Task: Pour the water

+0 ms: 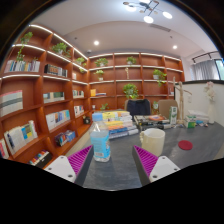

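Hard to make out: the books (pixel 118 124) stacked on the table beyond the fingers are too small to read; the shelves' contents (pixel 40 110) show only as rows of books and plants.
Cut off: only the tips of the two fingers show; their purple pads (pixel 146 160) face inward.
Gripper (pixel 105 165): fingers spread wide, grasping nothing, bare table (pixel 120 168) between them.
Bottle (pixel 100 142): clear plastic, blue label, upright, just ahead of the left finger; its fill level cannot be judged.
Cup (pixel 152 141): pale, upright, just ahead of the right finger, apart from the bottle; its inside is hidden.
Red disc (pixel 185 145): flat on the table, beyond the right finger.
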### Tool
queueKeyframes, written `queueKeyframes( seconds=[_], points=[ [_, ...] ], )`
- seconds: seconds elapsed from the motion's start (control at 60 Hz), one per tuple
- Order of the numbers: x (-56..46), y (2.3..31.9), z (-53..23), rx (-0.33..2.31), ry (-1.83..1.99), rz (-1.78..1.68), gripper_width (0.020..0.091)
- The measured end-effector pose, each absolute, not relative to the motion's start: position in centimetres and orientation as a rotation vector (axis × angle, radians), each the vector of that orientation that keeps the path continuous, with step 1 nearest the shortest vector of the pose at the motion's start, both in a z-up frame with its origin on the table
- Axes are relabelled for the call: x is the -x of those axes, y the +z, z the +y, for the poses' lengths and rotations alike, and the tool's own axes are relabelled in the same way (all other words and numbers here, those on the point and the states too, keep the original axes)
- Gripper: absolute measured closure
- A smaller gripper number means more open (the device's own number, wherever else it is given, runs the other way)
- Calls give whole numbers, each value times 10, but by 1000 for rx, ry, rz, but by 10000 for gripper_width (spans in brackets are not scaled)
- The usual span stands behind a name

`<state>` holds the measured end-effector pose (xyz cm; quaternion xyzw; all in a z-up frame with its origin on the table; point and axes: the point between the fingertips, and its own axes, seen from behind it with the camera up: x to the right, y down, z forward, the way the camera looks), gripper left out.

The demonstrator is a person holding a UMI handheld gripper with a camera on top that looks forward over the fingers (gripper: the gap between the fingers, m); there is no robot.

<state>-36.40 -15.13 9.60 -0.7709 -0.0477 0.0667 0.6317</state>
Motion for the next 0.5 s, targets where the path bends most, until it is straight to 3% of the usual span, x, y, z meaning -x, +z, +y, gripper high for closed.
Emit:
queueKeyframes(
  seconds=[0.267, 0.417, 0.45, 0.5],
  points=[
    [421, 70, -88, 1787, 116, -144, 311],
    [429, 71, -58, 1773, 61, -150, 317],
    [432, 71, -53, 1767, 66, -151, 330],
    [435, 72, -47, 1759, 75, -153, 405]
  ],
)
